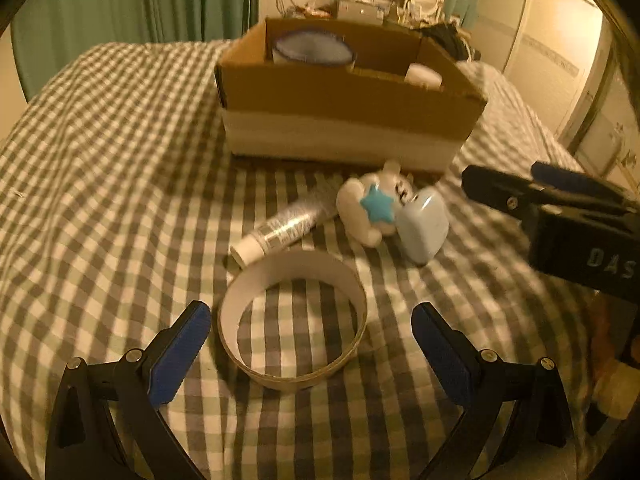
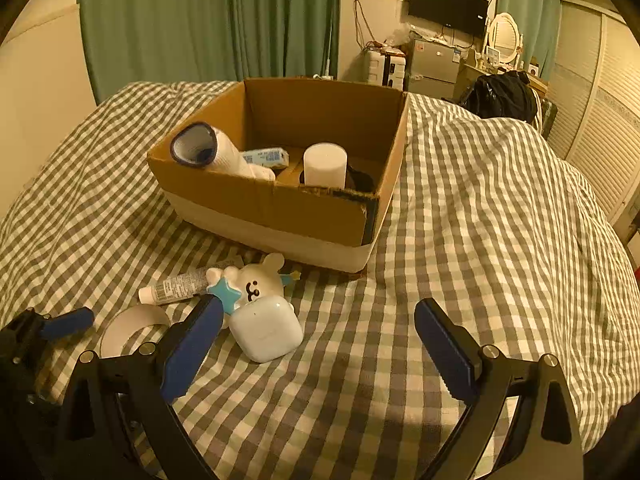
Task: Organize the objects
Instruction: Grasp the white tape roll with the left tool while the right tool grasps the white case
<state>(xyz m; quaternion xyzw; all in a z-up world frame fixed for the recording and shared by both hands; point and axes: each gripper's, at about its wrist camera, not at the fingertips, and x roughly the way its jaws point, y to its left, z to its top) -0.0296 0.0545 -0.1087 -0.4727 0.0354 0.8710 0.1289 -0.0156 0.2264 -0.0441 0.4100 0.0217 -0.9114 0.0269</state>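
A cardboard box (image 2: pixel 256 200) stands on the checked bed and holds a rolled white sock (image 2: pixel 208 150), a white cylinder (image 2: pixel 324 164) and a small blue packet (image 2: pixel 266 157). In front of it lie a tape ring (image 1: pixel 292 320), a silver tube (image 1: pixel 284 226), a white bear toy with a blue star (image 1: pixel 372 208) and a pale blue case (image 1: pixel 422 226). My left gripper (image 1: pixel 312 340) is open, its fingers on either side of the tape ring. My right gripper (image 2: pixel 318 344) is open and empty, its left finger beside the case (image 2: pixel 266 330). The right gripper also shows in the left wrist view (image 1: pixel 516 188).
The box also shows in the left wrist view (image 1: pixel 344 96). Green curtains (image 2: pixel 208 20) hang behind the bed. A black bag (image 2: pixel 500 96), a small fridge (image 2: pixel 434 64) and a wall screen (image 2: pixel 448 4) stand at the far right. The bedspread (image 2: pixel 500 220) slopes off to the right.
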